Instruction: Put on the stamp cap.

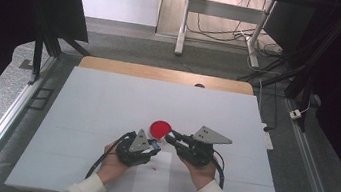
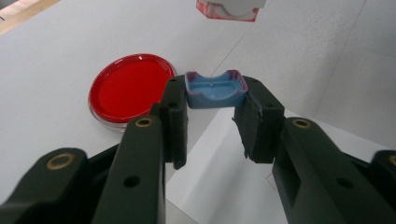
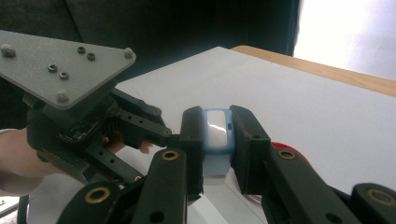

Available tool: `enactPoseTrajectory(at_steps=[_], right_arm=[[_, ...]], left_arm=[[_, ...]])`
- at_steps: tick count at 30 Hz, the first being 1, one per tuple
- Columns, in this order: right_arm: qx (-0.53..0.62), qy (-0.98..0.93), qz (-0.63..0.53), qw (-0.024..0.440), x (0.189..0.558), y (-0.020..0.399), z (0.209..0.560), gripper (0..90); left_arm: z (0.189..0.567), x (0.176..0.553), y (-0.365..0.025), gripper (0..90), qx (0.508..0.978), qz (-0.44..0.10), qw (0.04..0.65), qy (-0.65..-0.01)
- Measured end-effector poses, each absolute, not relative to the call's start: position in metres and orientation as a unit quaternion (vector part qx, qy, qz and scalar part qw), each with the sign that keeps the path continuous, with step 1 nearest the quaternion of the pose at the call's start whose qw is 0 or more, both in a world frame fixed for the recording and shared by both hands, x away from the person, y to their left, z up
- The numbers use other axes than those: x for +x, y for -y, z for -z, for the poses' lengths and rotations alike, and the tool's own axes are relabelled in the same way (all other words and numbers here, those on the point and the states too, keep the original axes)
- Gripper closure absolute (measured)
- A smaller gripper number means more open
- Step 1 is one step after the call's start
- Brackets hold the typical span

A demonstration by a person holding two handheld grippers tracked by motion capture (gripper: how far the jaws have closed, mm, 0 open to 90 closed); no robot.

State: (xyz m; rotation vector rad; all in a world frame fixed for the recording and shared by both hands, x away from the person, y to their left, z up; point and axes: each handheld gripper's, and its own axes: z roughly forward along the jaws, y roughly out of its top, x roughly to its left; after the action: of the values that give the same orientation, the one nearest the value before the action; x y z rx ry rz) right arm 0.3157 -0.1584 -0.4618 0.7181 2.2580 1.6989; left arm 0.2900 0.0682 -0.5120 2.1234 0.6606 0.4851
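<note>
Left gripper pinches a small glossy blue plastic cap; right gripper clamps a pale-blue rectangular plastic block beside a round glossy red dish.

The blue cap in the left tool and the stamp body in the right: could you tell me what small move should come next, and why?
Probably bring the left tool toward the right tool and align the blue cap, open side up, with the stamp body. Each tool is shut on its piece, and they are apart near the red dish.

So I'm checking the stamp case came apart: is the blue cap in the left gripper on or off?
Off. The blue cap sits alone between the left gripper jaws, hollow side showing.
</note>
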Motion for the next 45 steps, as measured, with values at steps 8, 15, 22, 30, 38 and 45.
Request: enactPoseTrajectory(at_steps=[8,15,22,30,38,45], right_arm=[[0.244,-0.771,-0.578,0.113,0.314,0.155,0.463,75.3],[0.249,-0.771,-0.575,0.112,0.312,0.152,0.465,75.2],[0.262,-0.77,-0.57,0.117,0.311,0.15,0.466,75.2],[0.266,-0.772,-0.564,0.121,0.31,0.148,0.468,75.2],[0.271,-0.773,-0.561,0.12,0.309,0.147,0.471,75.3],[0.281,-0.771,-0.559,0.118,0.309,0.145,0.472,75.3]], left_arm=[[0.512,0.292,-0.064,64.8,0.847,-0.196,0.419,-0.263],[0.513,0.294,-0.059,64.8,0.846,-0.197,0.419,-0.264],[0.513,0.293,-0.056,64.8,0.846,-0.197,0.42,-0.262],[0.513,0.293,-0.056,64.7,0.846,-0.201,0.42,-0.262],[0.513,0.292,-0.055,64.7,0.845,-0.203,0.419,-0.262],[0.513,0.292,-0.055,64.8,0.845,-0.205,0.419,-0.261]])
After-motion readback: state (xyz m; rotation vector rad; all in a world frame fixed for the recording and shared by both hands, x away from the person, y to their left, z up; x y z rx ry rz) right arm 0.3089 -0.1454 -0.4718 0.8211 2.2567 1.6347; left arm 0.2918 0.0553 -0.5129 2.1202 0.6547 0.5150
